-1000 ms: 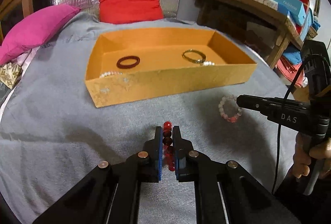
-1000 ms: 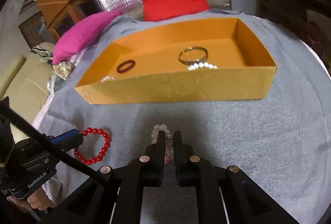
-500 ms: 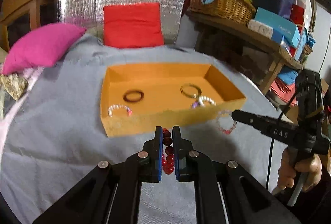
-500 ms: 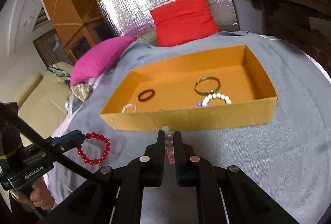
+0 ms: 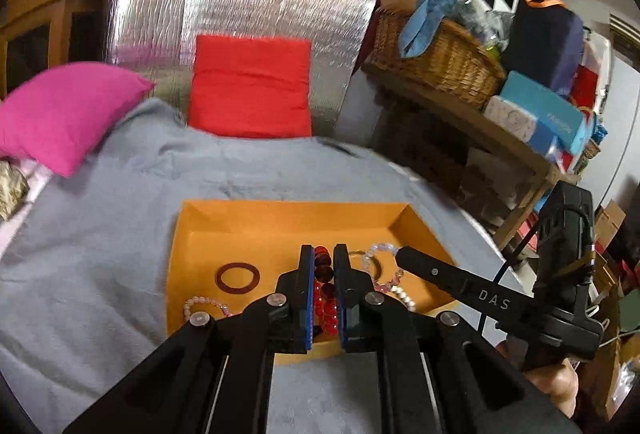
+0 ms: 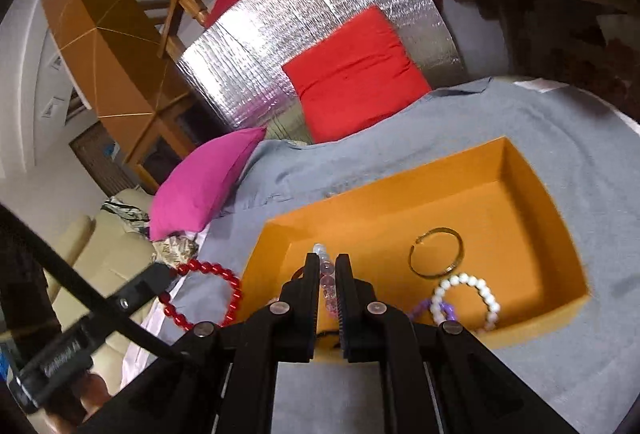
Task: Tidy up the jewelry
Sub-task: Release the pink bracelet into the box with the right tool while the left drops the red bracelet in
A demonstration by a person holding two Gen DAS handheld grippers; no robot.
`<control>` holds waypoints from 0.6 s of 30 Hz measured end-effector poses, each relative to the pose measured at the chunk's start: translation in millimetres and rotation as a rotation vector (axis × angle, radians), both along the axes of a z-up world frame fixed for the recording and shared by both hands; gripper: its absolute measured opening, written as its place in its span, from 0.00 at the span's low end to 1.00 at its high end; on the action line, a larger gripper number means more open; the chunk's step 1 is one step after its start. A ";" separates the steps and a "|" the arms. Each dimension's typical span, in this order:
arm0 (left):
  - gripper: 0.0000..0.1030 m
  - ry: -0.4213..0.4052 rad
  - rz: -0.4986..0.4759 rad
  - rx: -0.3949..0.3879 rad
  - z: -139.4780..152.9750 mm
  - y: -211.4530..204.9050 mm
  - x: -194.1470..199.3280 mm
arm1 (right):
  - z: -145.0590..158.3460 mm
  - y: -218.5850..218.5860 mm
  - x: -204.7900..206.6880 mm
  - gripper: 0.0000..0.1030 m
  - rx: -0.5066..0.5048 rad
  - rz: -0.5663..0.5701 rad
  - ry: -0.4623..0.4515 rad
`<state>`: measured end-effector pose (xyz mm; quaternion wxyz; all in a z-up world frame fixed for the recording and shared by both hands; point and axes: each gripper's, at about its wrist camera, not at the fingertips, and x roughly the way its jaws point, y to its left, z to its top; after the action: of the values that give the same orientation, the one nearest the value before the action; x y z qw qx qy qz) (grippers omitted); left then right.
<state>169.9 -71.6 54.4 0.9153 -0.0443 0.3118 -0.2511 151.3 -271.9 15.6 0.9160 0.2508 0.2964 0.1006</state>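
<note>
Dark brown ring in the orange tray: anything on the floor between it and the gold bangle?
In the left wrist view, the dark brown ring and gold bangle are separated by the left gripper with its red bead bracelet, hiding that tray floor.

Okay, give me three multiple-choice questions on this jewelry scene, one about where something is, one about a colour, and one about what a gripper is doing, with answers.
1. Where does the gold bangle lie?
A. on the grey blanket
B. inside the orange tray
C. on the pink pillow

2. What colour is the beaded bracelet in the left gripper?
A. red
B. white
C. purple

3. What state is the right gripper in?
A. open and holding nothing
B. shut on the gold bangle
C. shut on a pink and clear beaded bracelet

Answers: 
1 B, the bangle rests on the tray floor beside the white bead bracelet. 
2 A, red beads show between the left gripper's pads. 
3 C, pale pink and clear beads sit pinched between its fingers.
</note>
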 end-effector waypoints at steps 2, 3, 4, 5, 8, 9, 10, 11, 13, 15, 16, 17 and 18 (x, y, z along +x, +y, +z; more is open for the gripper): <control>0.09 0.036 0.015 0.013 -14.4 -4.3 15.1 | -10.8 2.1 11.9 0.09 0.013 0.003 0.026; 0.09 0.048 0.015 0.012 -20.5 -6.8 18.4 | -19.0 3.3 20.1 0.09 0.019 0.003 0.052; 0.09 0.068 0.018 0.016 -29.9 -10.5 25.6 | -24.2 2.3 23.7 0.09 0.020 0.000 0.062; 0.09 0.088 0.020 0.026 -36.8 -13.8 30.6 | -30.4 1.4 28.4 0.09 0.022 -0.007 0.075; 0.09 0.122 0.021 0.043 -51.8 -21.4 39.1 | -46.5 -3.3 40.6 0.09 0.046 -0.020 0.118; 0.09 0.130 0.025 0.049 -55.5 -23.9 42.0 | -50.5 -4.6 43.8 0.09 0.049 -0.024 0.129; 0.09 0.131 0.029 0.056 -57.9 -25.9 42.9 | -53.0 -5.0 45.7 0.09 0.053 -0.024 0.135; 0.09 0.134 0.035 0.066 -60.9 -28.5 44.7 | -55.2 -5.1 47.7 0.09 0.056 -0.023 0.142; 0.09 0.143 0.046 0.068 -65.1 -30.8 47.8 | -57.8 -4.8 48.5 0.09 0.054 -0.024 0.147; 0.09 0.151 0.056 0.081 -70.1 -35.2 52.1 | -61.4 -4.5 50.4 0.09 0.061 -0.028 0.156; 0.09 0.153 0.058 0.087 -72.1 -35.8 52.8 | -64.5 -4.4 52.1 0.09 0.064 -0.028 0.164; 0.09 0.157 0.061 0.094 -74.8 -38.1 53.8 | -67.6 -4.1 53.8 0.09 0.067 -0.027 0.172; 0.09 0.160 0.061 0.098 -76.5 -39.6 55.3 | -70.0 -4.2 54.7 0.09 0.067 -0.027 0.178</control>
<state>225.2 -111.2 -22.1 0.8958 -0.0289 0.3942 -0.2031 206.0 -276.1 -54.4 0.8785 0.2930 0.3697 0.0752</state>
